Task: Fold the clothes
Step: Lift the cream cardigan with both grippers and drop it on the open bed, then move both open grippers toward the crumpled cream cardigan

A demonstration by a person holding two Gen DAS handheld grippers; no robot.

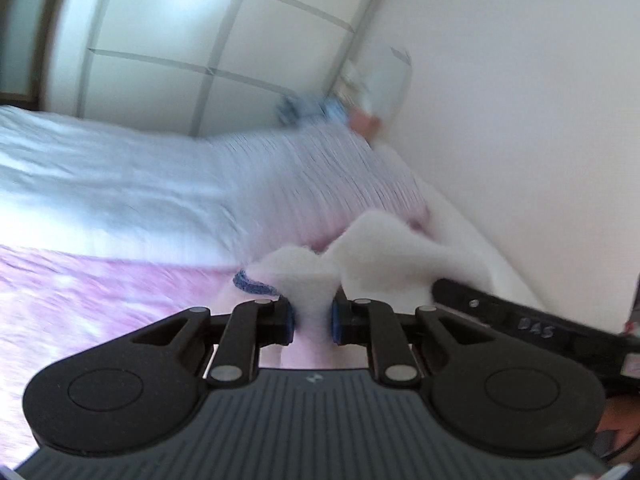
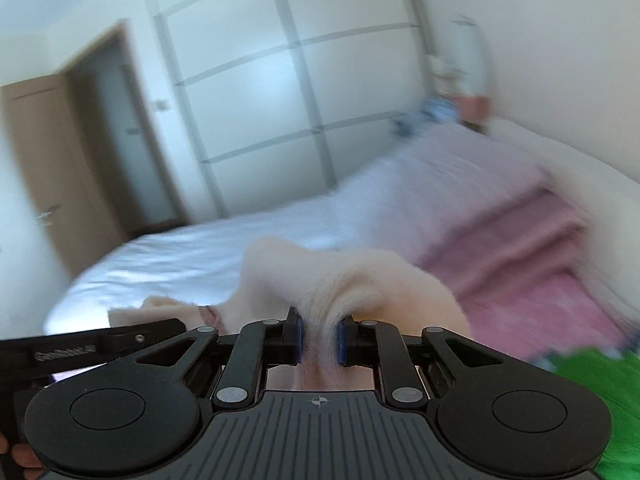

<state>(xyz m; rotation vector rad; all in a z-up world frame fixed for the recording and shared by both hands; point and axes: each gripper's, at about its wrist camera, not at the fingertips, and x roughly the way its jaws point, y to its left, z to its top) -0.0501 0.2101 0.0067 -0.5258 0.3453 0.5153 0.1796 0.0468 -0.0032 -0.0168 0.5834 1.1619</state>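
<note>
Between both tongs, left [image 1: 312, 322] and right [image 2: 319, 338]: pale fuzzy garment [image 2: 340, 276] pinched narrow at each, lifted off the bed [image 2: 192, 256], probably to spread it for folding.

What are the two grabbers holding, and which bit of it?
Both hold one fluffy white garment. The left gripper and the right gripper each pinch a bunched fold of its fabric; which part is unclear.

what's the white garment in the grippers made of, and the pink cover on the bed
White garment: looks like a soft fuzzy knit or fleece, matte, with a fluffy edge and fine ribs where pinched. Pink cover: seemingly woven or knitted cloth, matte; motion blur hides its weave.
</note>
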